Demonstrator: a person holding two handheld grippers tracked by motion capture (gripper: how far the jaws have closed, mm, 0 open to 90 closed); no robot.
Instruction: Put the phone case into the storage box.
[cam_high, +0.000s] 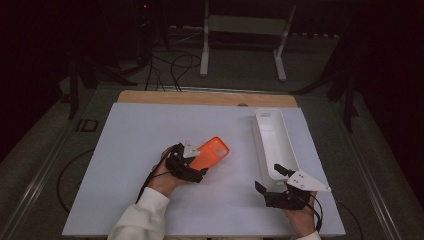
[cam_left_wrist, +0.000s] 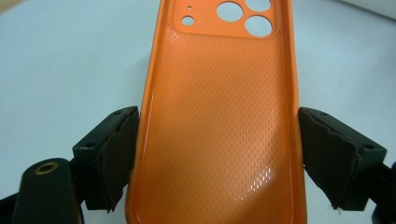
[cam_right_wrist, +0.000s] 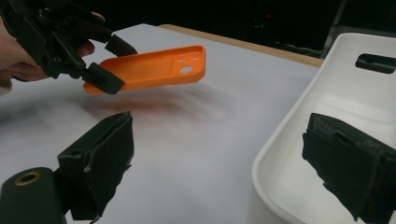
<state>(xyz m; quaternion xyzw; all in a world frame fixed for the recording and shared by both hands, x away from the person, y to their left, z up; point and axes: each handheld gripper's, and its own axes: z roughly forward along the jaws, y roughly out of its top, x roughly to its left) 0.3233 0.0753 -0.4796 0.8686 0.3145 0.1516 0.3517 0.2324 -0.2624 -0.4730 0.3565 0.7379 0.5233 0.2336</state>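
A: A white table (cam_high: 125, 200) in a dark room. One orange phone case (cam_high: 212, 152), lifted clear of it, is clamped across its long edges by the left tool (cam_left_wrist: 217, 158).

B: Best carried level toward the one white bin (cam_high: 272, 145). The right tool (cam_right_wrist: 219, 163) gapes empty at the bin's near end.

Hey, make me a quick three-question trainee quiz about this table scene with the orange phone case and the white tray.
1. True or false: the orange phone case lies flat on the table.
2. What grips the case? A) left hand-held gripper B) right hand-held gripper C) a bare hand
3. Which thing stands by the right hand-held gripper?

Key:
1. False: it is held above the table, clear of it.
2. A, its jaws clamp the case's long edges.
3. The white tray; the open jaws straddle its near wall.
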